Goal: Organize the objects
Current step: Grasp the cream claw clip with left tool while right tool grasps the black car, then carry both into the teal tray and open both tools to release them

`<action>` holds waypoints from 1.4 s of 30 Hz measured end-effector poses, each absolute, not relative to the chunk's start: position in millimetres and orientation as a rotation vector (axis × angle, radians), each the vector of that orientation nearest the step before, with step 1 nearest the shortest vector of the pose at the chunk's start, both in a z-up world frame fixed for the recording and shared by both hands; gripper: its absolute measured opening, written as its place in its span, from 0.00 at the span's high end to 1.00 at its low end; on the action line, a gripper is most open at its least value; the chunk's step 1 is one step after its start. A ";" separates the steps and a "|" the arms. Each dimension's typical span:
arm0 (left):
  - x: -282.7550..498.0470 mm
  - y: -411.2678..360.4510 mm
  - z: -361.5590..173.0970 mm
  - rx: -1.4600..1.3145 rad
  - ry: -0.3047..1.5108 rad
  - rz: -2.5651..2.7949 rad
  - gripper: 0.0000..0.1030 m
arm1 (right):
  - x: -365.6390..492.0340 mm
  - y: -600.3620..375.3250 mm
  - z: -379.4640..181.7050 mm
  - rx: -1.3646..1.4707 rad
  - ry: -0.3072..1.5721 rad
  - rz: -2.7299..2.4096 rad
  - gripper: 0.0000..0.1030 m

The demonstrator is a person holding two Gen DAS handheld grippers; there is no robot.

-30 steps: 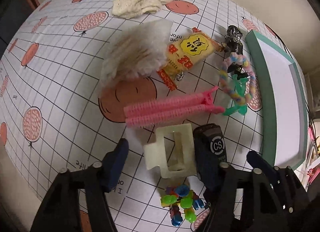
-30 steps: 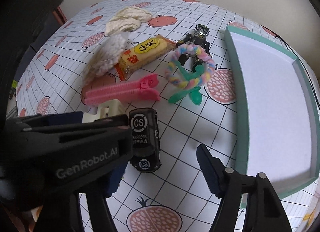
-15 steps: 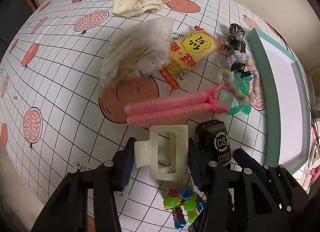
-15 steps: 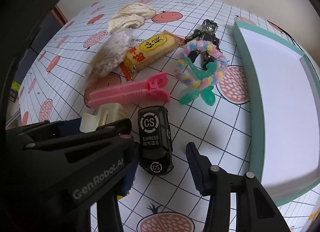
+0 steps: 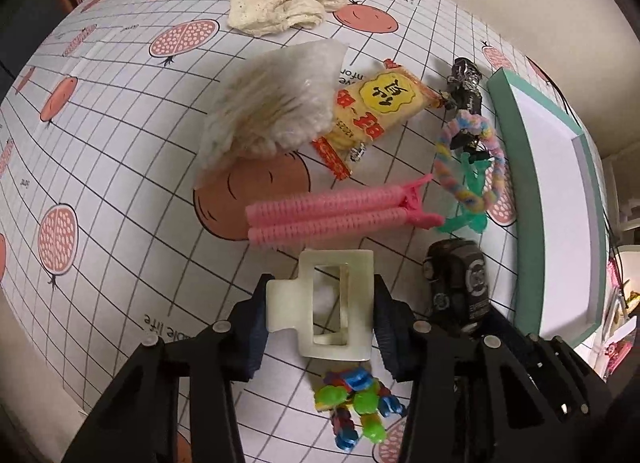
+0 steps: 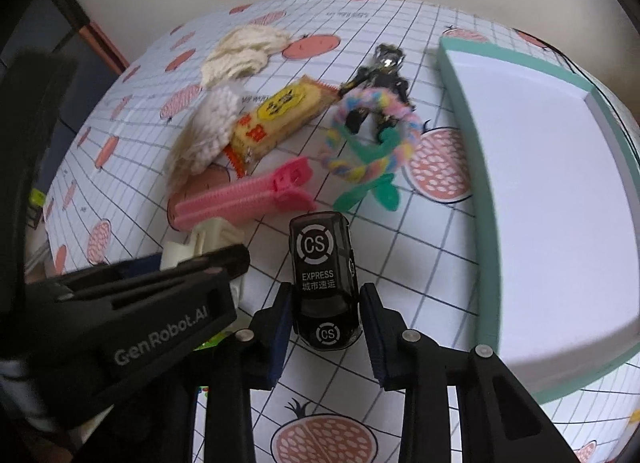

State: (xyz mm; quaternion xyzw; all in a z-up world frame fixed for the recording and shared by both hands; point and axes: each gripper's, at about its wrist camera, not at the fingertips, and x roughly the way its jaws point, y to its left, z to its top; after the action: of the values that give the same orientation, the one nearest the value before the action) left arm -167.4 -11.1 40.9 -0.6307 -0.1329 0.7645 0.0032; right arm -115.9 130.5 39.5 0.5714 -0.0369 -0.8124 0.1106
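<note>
The glossy black toy car (image 6: 324,283) carries a white "CS" ring emblem on its roof, "EXPRESS" with Chinese characters beneath, and another "CS" lower down. The left gripper's black plastic body (image 6: 132,319) reads "GenRobot.AI".

Each camera sits behind its own hand-held gripper and looks forward and steeply down along the fingers, close over the bench (image 5: 120,191). The left view faces a cream claw clip (image 5: 332,303) between its fingers; the right view faces a black toy car (image 6: 322,283). Both share the pink clip (image 5: 340,215), snack packet (image 6: 280,119) and teal tray (image 6: 460,103) ahead.
</note>
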 end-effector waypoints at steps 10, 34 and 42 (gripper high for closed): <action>-147.2 3.7 77.6 -1.797 -0.470 2.528 0.54 | -109.8 171.5 70.7 1.568 -0.221 -2.503 0.66; -151.6 164.0 90.6 -1.347 -0.258 2.490 0.54 | -107.0 328.6 69.9 1.519 -0.570 -2.888 0.66; -171.2 185.0 82.7 -1.306 -0.191 2.502 0.54 | -105.9 363.9 55.7 1.512 -0.705 -2.924 0.66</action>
State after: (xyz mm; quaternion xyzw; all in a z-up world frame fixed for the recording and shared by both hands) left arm -171.2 185.0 82.7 -0.4561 -0.0668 0.8736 0.1558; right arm -105.9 363.9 55.7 0.4462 -0.2080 -0.8632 -0.1122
